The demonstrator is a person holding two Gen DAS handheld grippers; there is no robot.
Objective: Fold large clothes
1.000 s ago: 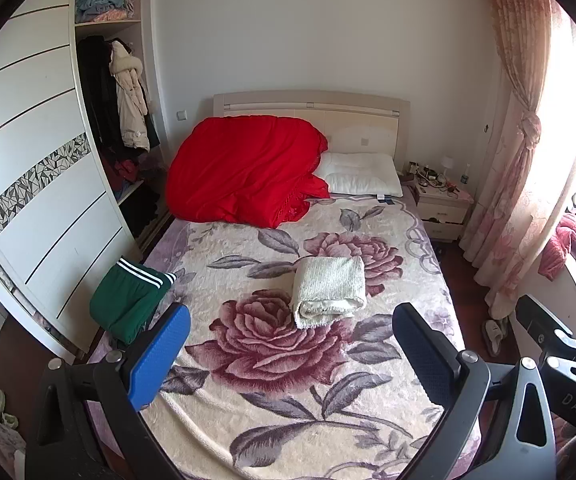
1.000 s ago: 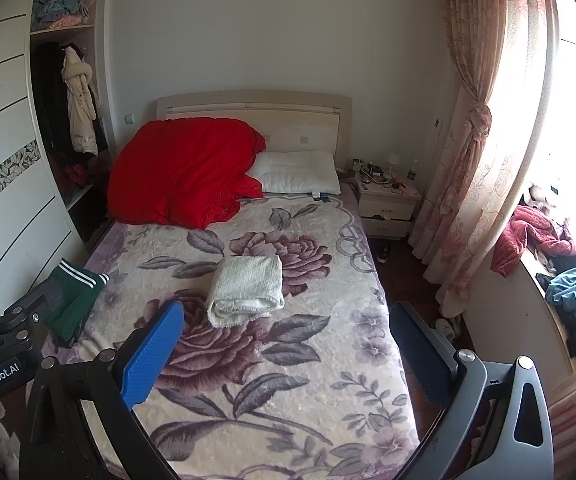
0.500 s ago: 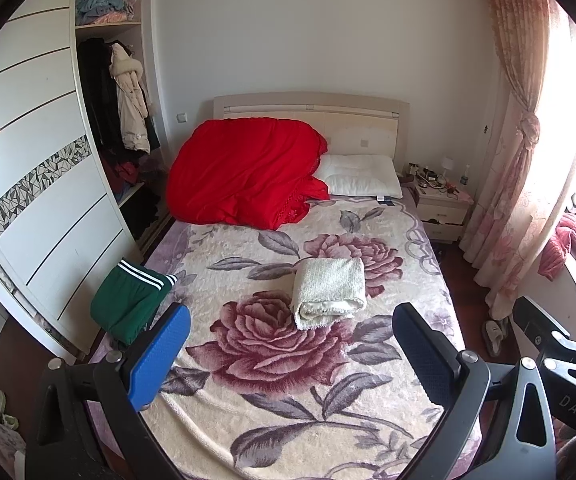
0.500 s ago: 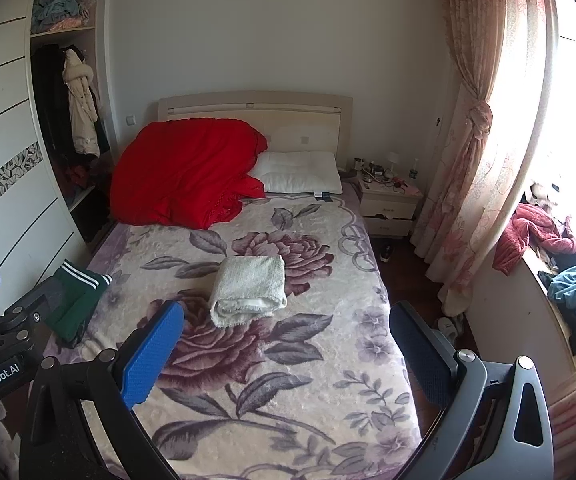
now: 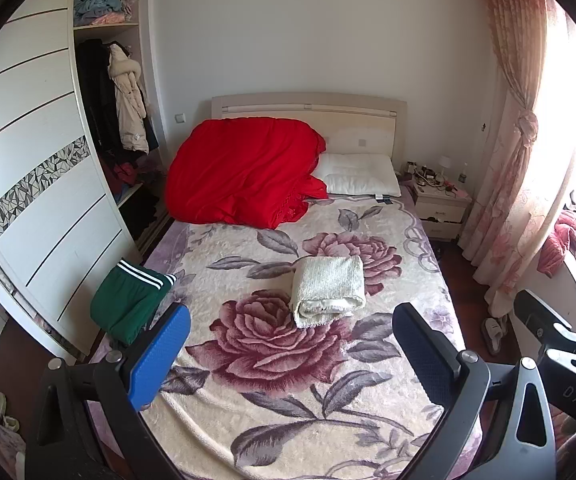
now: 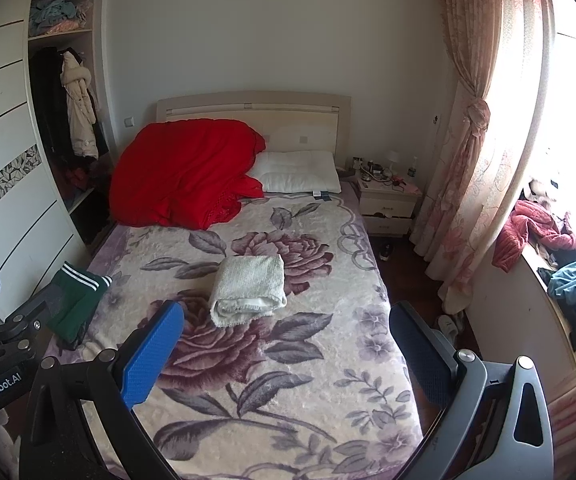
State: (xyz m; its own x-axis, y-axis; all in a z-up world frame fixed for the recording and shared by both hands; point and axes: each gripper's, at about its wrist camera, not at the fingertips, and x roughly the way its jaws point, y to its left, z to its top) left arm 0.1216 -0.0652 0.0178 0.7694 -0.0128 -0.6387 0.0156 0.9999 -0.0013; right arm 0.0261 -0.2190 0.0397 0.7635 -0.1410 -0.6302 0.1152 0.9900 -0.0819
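- Both the left gripper [image 5: 290, 354] and right gripper [image 6: 284, 350] hang released and empty above the bed's [image 5: 296, 408] foot
- Cream folded garment [image 5: 328, 291] lies mid-bed; green garment [image 5: 130, 306] sits at the left edge
- Likely between folds; next move calls for fetching an unfolded piece

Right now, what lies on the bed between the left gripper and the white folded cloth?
Nothing but bare floral blanket. The left wrist view shows the open left gripper hovering short of the white cloth, holding nothing.
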